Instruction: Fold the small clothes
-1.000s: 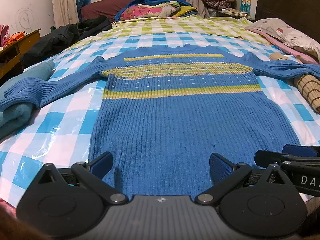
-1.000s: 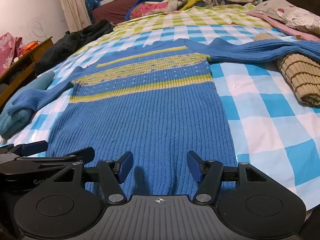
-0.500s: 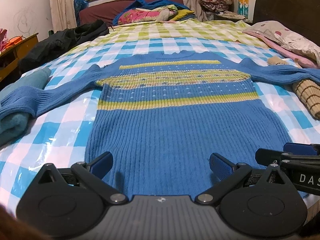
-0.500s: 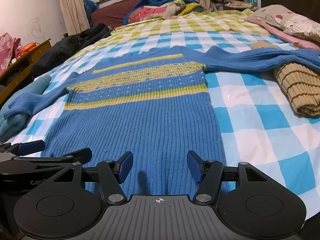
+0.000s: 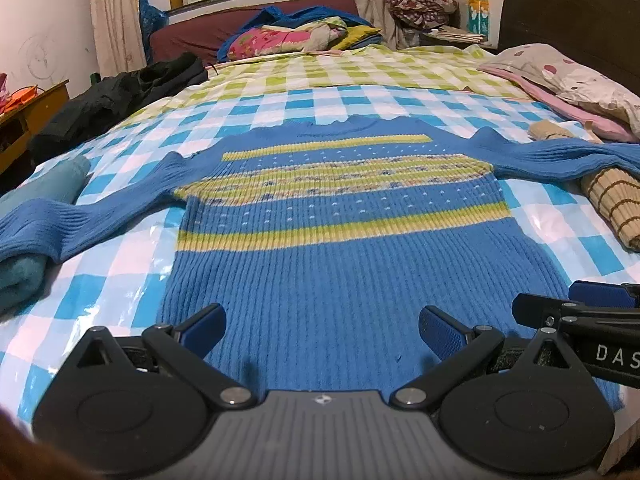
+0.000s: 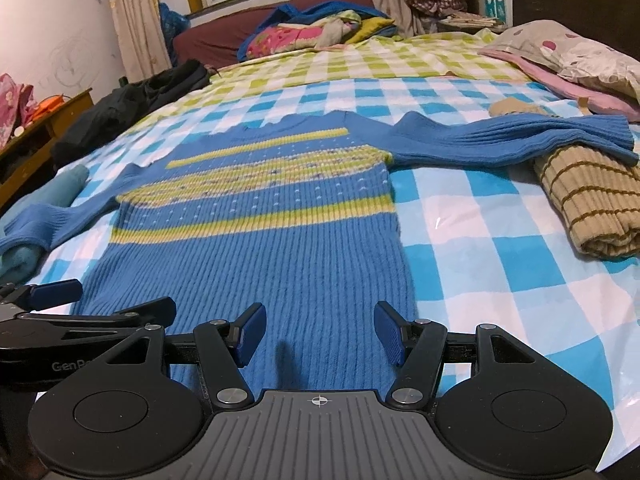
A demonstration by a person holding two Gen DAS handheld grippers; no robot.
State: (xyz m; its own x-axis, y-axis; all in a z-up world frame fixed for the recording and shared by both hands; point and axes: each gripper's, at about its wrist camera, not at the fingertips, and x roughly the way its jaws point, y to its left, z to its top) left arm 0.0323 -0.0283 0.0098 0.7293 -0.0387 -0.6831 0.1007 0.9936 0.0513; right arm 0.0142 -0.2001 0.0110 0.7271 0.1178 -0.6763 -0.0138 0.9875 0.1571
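Note:
A blue knit sweater (image 5: 340, 264) with yellow-green stripes lies flat on the checked bed sheet (image 5: 120, 276), both sleeves spread out; it also shows in the right wrist view (image 6: 256, 248). My left gripper (image 5: 322, 330) is open and empty over the sweater's bottom hem. My right gripper (image 6: 320, 334) is open and empty over the hem's right part. Each gripper shows at the edge of the other's view. The left sleeve end (image 5: 36, 228) rests on a teal garment, the right sleeve end (image 6: 560, 136) on a tan one.
A folded tan striped garment (image 6: 588, 204) lies at the right. A folded teal garment (image 5: 24, 276) lies at the left. Dark clothes (image 5: 120, 96), a pile of bedding (image 5: 296, 34), pillows (image 5: 576, 80) and a wooden headboard (image 5: 568, 12) are farther back.
Both grippers have drawn back and risen a little, so more of the room and the sweater's hem shows. Both stay open. The sweater has not moved.

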